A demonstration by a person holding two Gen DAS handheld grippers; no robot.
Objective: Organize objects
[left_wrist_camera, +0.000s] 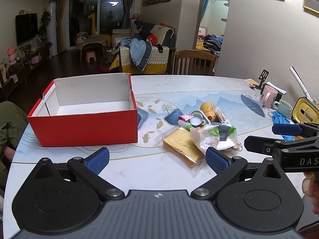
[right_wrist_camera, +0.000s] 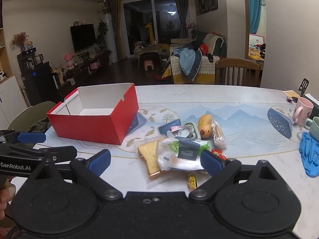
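From the left wrist, the left hand-held gripper (left_wrist_camera: 157,160) gapes wide and empty over the bench (left_wrist_camera: 179,85); right of the open red box (left_wrist_camera: 85,128) lies a wrapped cake slice (left_wrist_camera: 180,144). From the right wrist, the right hand-held gripper (right_wrist_camera: 155,162) stands equally wide, empty, with a tissue pack (right_wrist_camera: 179,153) overlapping the slice right of the box.

Left tongs (left_wrist_camera: 157,159) spread wide, right tongs (right_wrist_camera: 155,160) spread wide, both tilted downward
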